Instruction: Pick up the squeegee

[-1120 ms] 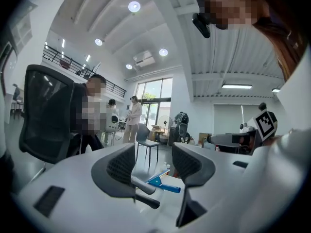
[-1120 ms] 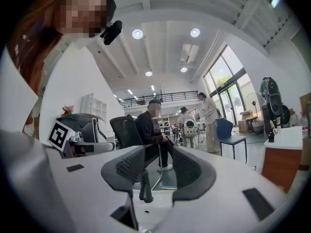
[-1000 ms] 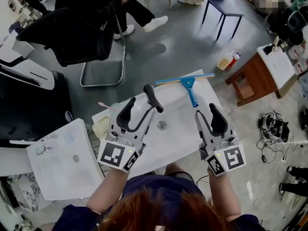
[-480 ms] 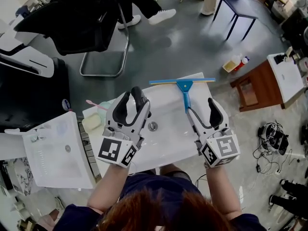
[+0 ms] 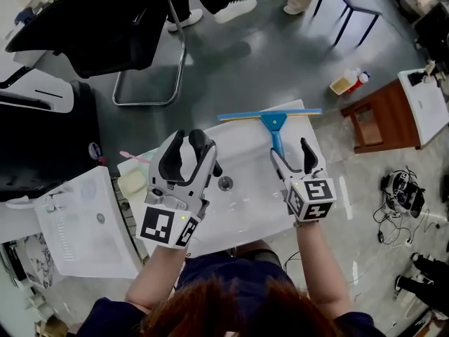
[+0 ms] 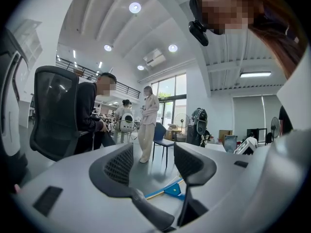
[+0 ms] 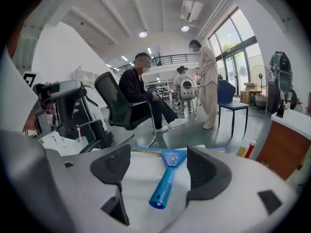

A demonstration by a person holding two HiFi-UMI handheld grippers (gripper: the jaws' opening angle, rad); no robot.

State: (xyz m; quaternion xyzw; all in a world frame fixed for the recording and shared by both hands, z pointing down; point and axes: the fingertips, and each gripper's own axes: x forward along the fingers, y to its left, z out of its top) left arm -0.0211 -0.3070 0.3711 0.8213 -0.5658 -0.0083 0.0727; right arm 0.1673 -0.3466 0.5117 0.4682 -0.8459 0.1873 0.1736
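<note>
Plainly, the right gripper, jaws opening about the untouched squeegee, could knock it off the sink; left gripper gapes empty.

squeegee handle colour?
Blue; the squeegee handle shows best in the right gripper view, lying on the white sink.

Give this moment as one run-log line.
right claw: opening, squeegee handle ahead, ungripped | left claw: open, empty | squeegee: flat on sink

Grey floor, black office chair, brown wooden cabinet, tall windows, round ceiling lights.
</note>
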